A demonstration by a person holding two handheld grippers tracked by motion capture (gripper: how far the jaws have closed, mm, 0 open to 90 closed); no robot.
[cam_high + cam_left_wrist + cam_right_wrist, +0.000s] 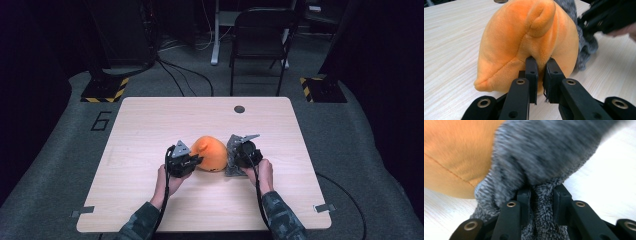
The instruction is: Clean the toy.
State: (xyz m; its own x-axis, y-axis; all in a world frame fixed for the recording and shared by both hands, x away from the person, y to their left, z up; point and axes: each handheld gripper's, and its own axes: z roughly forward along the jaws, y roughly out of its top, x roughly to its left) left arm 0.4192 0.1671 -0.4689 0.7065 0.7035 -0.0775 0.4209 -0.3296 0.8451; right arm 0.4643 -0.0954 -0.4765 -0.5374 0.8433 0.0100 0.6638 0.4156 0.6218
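An orange plush toy [211, 152] lies at the middle of the wooden table [150, 130]. My left gripper [198, 160] is at its left side; in the left gripper view it [541, 61] is shut on a pinch of the orange plush [524, 35]. A grey fuzzy cloth [233, 150] hangs against the toy's right side. My right gripper [236, 159] is there, and in the right gripper view it [541, 191] is shut on a fold of the grey cloth [544, 152], with the orange plush [456, 147] behind. The left gripper view also shows the grey cloth [586, 47] and the right gripper [609, 17] beyond the toy.
A round cable hole [239, 109] sits near the table's far edge. Tape tabs [82, 211] [325, 207] mark the near corners. A black chair [260, 35] and floor cables stand beyond the table. Bare tabletop lies all around the toy.
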